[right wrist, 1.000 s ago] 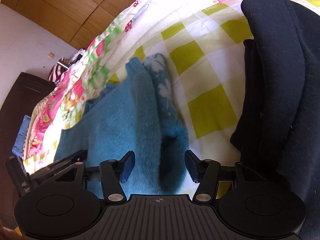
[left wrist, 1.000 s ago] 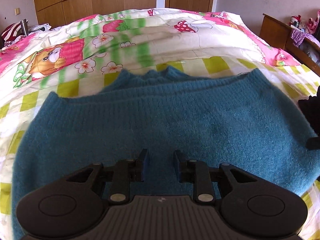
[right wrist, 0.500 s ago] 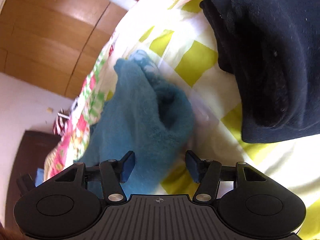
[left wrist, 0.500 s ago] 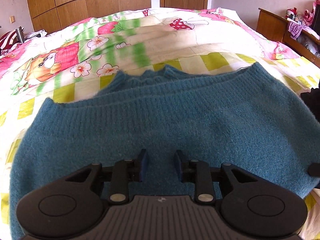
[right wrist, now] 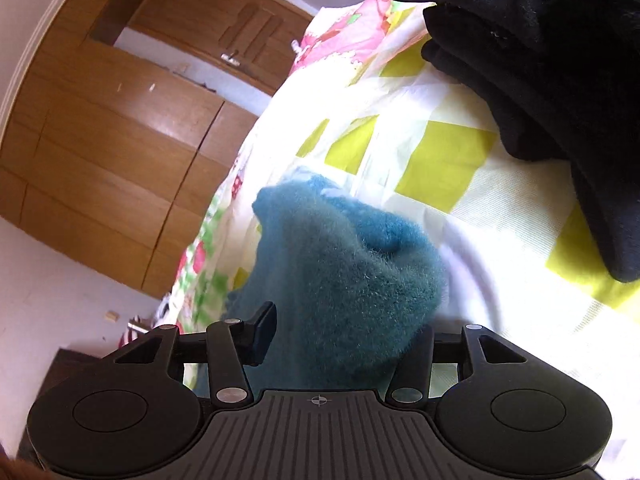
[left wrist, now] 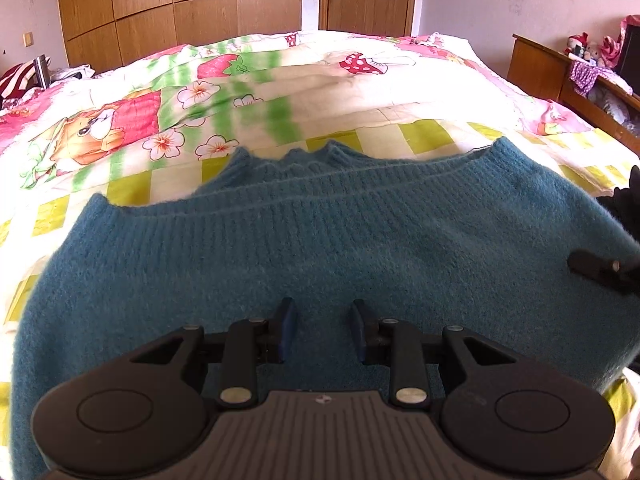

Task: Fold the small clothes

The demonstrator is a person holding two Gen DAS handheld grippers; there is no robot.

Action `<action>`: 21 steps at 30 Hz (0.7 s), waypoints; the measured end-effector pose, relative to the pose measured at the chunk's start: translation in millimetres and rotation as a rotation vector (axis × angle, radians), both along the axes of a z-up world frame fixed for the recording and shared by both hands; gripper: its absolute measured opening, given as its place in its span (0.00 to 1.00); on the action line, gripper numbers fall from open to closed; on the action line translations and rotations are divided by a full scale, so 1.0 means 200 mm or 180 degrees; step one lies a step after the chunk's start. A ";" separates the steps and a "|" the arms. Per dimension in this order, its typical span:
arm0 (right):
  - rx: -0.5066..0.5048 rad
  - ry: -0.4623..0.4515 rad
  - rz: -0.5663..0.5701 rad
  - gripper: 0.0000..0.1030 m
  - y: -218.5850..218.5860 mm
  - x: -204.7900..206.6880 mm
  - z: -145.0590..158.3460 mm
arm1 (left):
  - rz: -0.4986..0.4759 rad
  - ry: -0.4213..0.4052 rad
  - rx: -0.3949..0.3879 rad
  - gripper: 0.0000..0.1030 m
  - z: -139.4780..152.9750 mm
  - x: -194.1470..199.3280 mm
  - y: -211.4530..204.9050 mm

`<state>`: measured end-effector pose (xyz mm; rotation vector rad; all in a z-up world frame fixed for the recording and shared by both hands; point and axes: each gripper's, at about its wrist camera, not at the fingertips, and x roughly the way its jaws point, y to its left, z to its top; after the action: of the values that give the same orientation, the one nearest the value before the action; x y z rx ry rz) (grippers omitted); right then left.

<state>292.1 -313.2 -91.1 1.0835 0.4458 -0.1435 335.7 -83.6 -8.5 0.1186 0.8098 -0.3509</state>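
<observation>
A teal knit sweater [left wrist: 320, 232] lies folded across the bed, ribbed hem and scalloped collar on the far side. My left gripper [left wrist: 321, 322] hovers low over its near part, open by a narrow gap with nothing between the fingers. In the right wrist view the sweater's right edge [right wrist: 344, 276] bulges up in a fuzzy fold between the fingers of my right gripper [right wrist: 344, 340]. That gripper is open wide. Its left fingertip [right wrist: 264, 330] shows, while the right one is hidden behind the knit. The right gripper's tip [left wrist: 600, 270] also shows at the sweater's right edge.
The bed carries a cartoon-print quilt [left wrist: 200, 92] over a yellow-checked sheet [right wrist: 444, 164]. A black garment [right wrist: 560, 60] is piled just right of the sweater. A wooden wardrobe [left wrist: 180, 12] and door stand behind, and a wooden shelf unit [left wrist: 552, 72] at far right.
My right gripper has tilted and pushed in on the sweater's right edge, which now sits bunched between its open fingers. The left gripper stays open and has barely shifted.
</observation>
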 end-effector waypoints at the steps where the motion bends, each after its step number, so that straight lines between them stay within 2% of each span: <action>1: 0.0109 0.0011 -0.0055 0.43 -0.01 0.04 -0.02 | 0.0007 -0.0020 0.0015 0.42 0.00 0.00 -0.01; 2: 0.0210 0.0038 -0.0096 0.34 -0.03 0.07 -0.04 | 0.0030 -0.0029 0.0015 0.42 0.00 -0.01 -0.01; 3: 0.0234 0.0046 -0.0065 0.31 -0.05 0.08 -0.03 | 0.0051 -0.0043 0.0009 0.42 0.00 -0.01 -0.02; 6: 0.0202 -0.0080 0.0153 0.20 -0.07 0.05 0.12 | 0.0136 -0.0033 -0.0098 0.42 0.00 -0.02 0.00; 7: 0.0055 -0.0138 0.0260 0.18 -0.06 0.02 0.20 | 0.0169 -0.0028 -0.0145 0.42 0.01 -0.02 0.01; 10: -0.0630 -0.0128 0.0456 0.17 0.05 -0.01 0.39 | 0.0289 -0.0049 -0.0288 0.42 0.06 -0.07 0.06; 13: -0.1427 -0.0144 0.0717 0.17 0.23 0.04 0.55 | 0.0484 -0.0189 -0.0191 0.42 0.09 -0.13 0.15; 15: -0.1830 -0.0237 0.0937 0.17 0.36 0.07 0.65 | 0.0643 -0.0149 -0.0189 0.42 0.08 -0.16 0.23; 18: -0.2491 -0.0471 0.1314 0.17 0.64 0.09 0.78 | 0.0825 0.0024 -0.0412 0.42 0.03 -0.22 0.38; 21: -0.2965 -0.0692 0.1819 0.17 0.95 0.10 0.81 | 0.0898 0.0036 -0.0567 0.42 0.00 -0.28 0.45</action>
<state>312.1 -124.1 71.3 0.0330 0.4065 0.2580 278.9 5.5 -7.7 -0.1634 0.7906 -0.1558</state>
